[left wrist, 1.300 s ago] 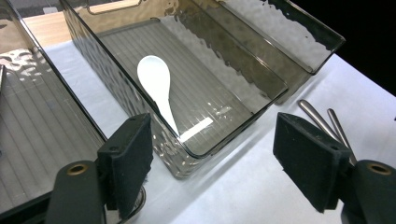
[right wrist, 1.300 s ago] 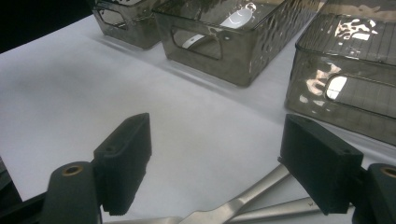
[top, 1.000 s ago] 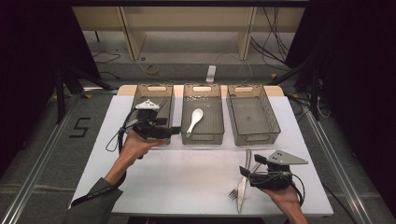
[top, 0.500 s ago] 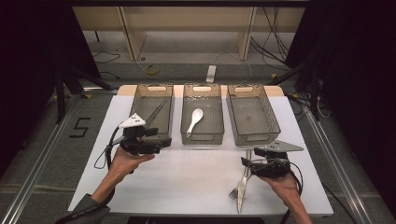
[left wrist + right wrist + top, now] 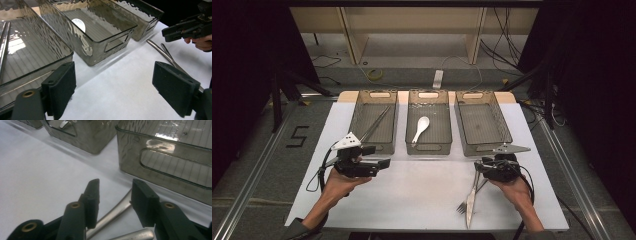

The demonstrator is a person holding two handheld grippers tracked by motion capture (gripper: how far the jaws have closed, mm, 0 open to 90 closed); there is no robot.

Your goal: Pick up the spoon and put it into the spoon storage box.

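Note:
A knife [image 5: 471, 202] and a fork [image 5: 461, 206] lie side by side on the white table, handles toward the bins. My right gripper [image 5: 480, 171] hovers at their handle ends. Its jaws have just been closing and stand partly apart around one metal handle [image 5: 112, 215], without pressing on it; the second handle [image 5: 135, 235] lies beside it. In the right gripper view the gap [image 5: 115, 195] is still visible. My left gripper [image 5: 384, 164] is in front of the left bin [image 5: 357, 117]. Its jaws have just been opening and stand wide [image 5: 117, 82], with nothing between them.
Three smoky clear bins stand in a row at the back. The left one holds chopsticks [image 5: 377, 124], the middle bin [image 5: 428, 148] a white spoon [image 5: 421, 127], and the right bin [image 5: 482, 122] nothing. White tabletop [image 5: 422, 190] lies between the hands.
My left gripper has drawn back from the left bin toward the person. My right gripper has shifted toward the bins along the cutlery handles, and its jaws have narrowed.

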